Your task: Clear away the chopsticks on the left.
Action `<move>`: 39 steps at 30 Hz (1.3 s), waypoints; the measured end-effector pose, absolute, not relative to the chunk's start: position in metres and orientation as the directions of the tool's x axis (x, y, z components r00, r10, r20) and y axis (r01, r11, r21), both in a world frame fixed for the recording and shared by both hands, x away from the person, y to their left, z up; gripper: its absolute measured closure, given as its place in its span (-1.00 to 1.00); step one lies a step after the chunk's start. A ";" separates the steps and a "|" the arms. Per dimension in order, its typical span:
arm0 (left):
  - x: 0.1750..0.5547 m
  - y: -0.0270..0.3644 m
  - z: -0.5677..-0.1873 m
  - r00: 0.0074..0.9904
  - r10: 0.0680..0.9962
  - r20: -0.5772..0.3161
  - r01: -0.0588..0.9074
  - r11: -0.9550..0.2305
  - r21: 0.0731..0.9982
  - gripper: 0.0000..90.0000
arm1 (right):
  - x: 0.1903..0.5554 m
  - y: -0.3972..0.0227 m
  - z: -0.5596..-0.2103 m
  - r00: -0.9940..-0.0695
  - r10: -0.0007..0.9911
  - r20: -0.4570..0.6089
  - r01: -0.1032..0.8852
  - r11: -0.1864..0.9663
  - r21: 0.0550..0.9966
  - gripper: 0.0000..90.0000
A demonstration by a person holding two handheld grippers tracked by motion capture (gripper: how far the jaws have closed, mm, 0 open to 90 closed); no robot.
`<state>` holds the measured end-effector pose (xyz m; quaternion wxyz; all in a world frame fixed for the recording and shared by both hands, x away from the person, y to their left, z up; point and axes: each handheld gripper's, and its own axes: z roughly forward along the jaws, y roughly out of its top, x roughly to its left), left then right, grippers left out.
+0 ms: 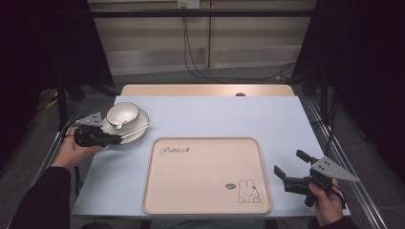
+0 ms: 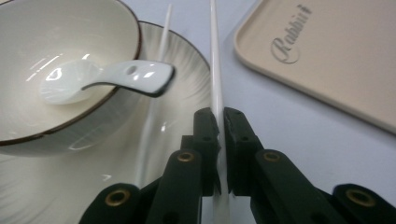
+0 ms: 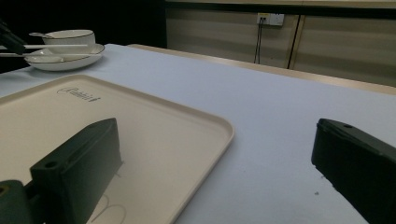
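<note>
White chopstick (image 2: 215, 70) sits clamped between the left gripper's (image 2: 219, 116) jaws, at the plate (image 2: 187, 70) rim, left of frame. At lower right, the right gripper (image 1: 286, 168) hovers with jaws wide beside the beige tray (image 1: 200, 191).

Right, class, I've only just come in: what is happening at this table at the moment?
A person holds a hand-held gripper in each hand. The left hand-held gripper is shut on one white chopstick lying across the plate; a second chopstick lies beside it. On the plate stands a bowl with a spoon in it. The right hand-held gripper hangs open beside the bare tray.
</note>
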<state>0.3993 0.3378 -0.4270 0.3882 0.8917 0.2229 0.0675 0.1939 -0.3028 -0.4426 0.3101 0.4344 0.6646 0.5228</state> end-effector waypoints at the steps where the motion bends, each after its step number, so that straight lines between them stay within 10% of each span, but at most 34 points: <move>1: 0.399 0.338 -0.427 0.892 0.450 -0.053 0.345 -0.599 0.722 0.88 | 0.194 -0.303 -0.443 -0.430 0.902 0.042 0.253 0.076 0.964 -0.98; 39: 0.263 0.274 -0.410 0.627 0.744 -0.230 0.609 -0.284 0.741 0.88 | 0.196 -0.301 -0.442 -0.440 0.897 0.041 0.253 0.081 0.964 -0.98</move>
